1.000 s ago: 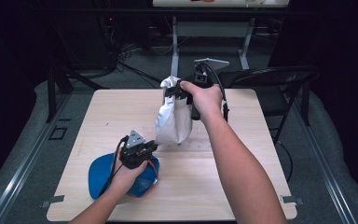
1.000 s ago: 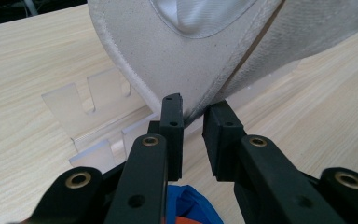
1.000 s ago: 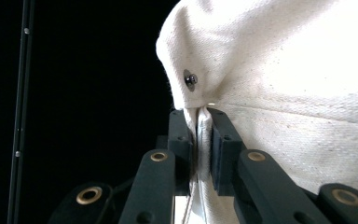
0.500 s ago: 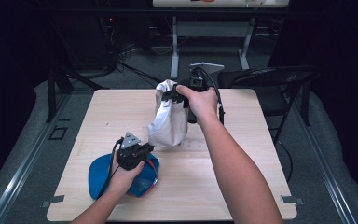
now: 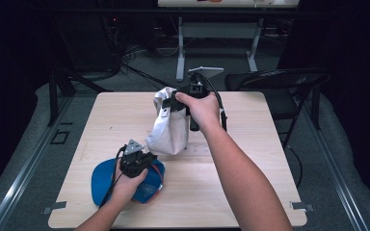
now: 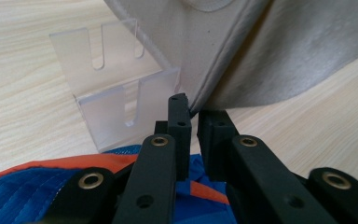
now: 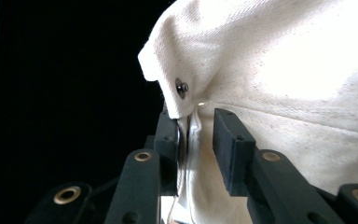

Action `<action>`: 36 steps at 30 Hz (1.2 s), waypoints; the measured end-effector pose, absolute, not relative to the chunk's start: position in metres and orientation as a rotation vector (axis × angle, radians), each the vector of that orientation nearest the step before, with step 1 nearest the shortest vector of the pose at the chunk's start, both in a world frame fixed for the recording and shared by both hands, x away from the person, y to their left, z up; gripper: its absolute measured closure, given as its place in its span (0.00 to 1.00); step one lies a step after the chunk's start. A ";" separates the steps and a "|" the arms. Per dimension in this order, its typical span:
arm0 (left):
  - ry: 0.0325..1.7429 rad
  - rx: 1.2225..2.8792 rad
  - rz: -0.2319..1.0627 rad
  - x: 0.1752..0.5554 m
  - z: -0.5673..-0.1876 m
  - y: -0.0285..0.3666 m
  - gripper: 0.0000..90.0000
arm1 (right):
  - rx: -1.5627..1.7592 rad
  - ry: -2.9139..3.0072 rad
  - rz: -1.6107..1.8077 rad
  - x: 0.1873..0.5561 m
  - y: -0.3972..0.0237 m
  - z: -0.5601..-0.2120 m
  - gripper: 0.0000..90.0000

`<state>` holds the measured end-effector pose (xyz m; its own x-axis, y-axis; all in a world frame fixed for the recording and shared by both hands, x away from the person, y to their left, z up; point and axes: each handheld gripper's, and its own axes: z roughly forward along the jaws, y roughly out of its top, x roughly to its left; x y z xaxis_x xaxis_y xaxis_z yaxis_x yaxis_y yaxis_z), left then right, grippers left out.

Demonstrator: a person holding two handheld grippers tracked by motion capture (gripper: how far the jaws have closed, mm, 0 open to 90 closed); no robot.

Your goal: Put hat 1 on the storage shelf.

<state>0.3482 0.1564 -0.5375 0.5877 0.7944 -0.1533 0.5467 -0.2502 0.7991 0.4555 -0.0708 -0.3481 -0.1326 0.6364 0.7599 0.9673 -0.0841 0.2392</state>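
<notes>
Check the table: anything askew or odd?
The white fabric bag slumps, leaning left against a clear slotted stand. The right gripper, whose jaws have just been opening, straddles its top edge. Nothing spilled or damaged.

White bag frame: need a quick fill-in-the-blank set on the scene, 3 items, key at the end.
1. The white bag stands on the ____ table.
2. The left claw, nearly shut, lies over a blue and ____ cloth item.
3. Next to the bag's lower edge, in the left gripper view, stands a clear ____ holder with slots.
4. The right claw is at the bag's ____ edge.

Missing words: wooden; orange; plastic; top
</notes>
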 end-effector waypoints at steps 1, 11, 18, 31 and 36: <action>1.080 1.930 0.346 0.349 -0.538 0.156 0.94 | -1.729 -1.785 -1.093 0.455 -0.071 -0.347 0.78; 1.105 1.971 0.284 0.355 -0.543 0.159 0.95 | -1.743 -1.783 -1.176 0.450 -0.088 -0.338 0.71; 1.097 2.008 0.309 0.356 -0.544 0.159 0.94 | -1.758 -1.842 -1.169 0.444 -0.101 -0.336 0.71; 1.066 1.920 0.334 0.330 -0.531 0.178 0.67 | -1.746 -1.995 -1.220 0.418 -0.124 -0.330 0.70; 1.083 1.924 0.371 0.316 -0.525 0.195 0.61 | -1.734 -2.038 -1.262 0.400 -0.138 -0.333 0.70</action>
<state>0.3163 0.1948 -0.5248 0.5768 0.8031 -0.1492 0.5433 -0.2407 0.8043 0.4003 -0.1383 -0.3332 -0.3018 0.7233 0.6210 0.8785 -0.0421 0.4760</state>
